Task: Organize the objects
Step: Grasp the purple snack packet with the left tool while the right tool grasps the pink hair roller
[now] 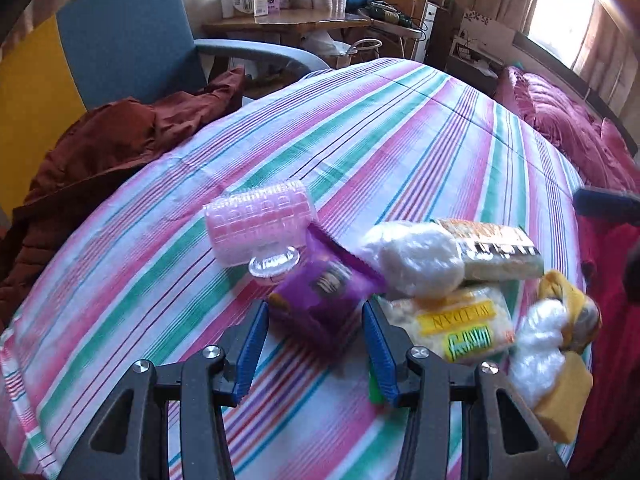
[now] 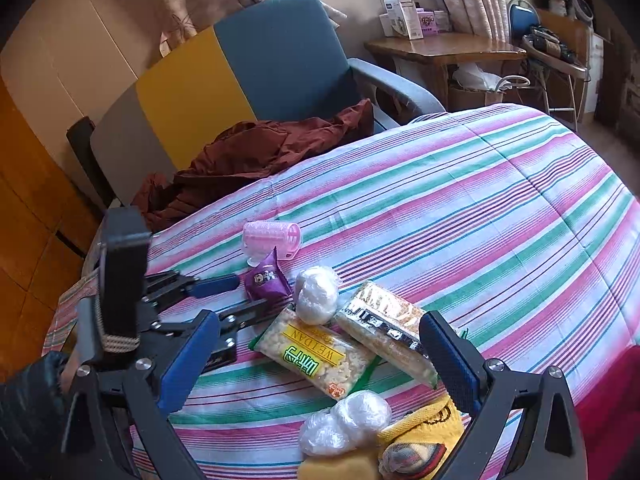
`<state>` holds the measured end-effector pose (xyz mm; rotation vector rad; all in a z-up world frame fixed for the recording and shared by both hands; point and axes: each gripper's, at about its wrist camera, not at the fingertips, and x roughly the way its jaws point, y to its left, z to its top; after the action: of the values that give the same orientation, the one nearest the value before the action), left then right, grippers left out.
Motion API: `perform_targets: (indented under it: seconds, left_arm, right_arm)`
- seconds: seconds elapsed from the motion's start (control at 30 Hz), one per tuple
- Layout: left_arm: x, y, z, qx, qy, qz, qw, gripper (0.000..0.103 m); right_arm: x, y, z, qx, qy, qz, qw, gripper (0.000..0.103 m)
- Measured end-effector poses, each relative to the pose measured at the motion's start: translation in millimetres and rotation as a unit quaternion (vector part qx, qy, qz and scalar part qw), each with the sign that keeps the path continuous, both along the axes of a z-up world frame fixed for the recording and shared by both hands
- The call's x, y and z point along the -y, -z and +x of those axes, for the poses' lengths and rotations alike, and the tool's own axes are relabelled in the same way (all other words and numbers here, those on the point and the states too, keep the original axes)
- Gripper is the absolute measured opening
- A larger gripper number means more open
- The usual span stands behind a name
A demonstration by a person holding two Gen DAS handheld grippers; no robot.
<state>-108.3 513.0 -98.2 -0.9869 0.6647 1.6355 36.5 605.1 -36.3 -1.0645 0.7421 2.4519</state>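
Striped bedspread (image 1: 400, 128), left tongs (image 1: 316, 344) flanking purple packet (image 1: 320, 288)

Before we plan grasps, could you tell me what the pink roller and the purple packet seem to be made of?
Pink roller: looks like rigid, translucent plastic with a ridged, bristly surface; light shows through it.
Purple packet: probably thin glossy film, given its crimped edge, printed face and creases. The contents cannot be seen.

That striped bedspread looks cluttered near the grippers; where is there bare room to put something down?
The striped bedspread is bare beyond the pink hair roller, toward the blue chair and the wooden desk. It is crowded near the grippers: purple packet, Weidan snack pack, wrapped white balls, yellow sock.
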Motion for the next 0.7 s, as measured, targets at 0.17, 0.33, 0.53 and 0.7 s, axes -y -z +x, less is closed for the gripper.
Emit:
perform_targets:
  seconds: [0.17,0.33,0.53,0.7]
  left_arm:
    - [-6,7,-2,0.021,-0.003,0.009,0.9997,0.027]
    - [10,8,2,0.029,-0.007,0.007,0.9995,0.015]
    - [32,-6,9,-0.008,0.005,0.018,0.9998,0.021]
    - [11,-23,8,-0.005,0.025,0.04,0.9989,0.04]
  right_arm:
    - [3,4,-2,0.009,-0.003,0.003,1.0,0.101]
    - [5,9,-4,0.021,-0.003,0.003,1.0,0.101]
    - [8,8,-6,0.022,-0.007,0.005,1.0,0.101]
    - [10,8,-5,0.024,-0.008,0.005,1.0,0.101]
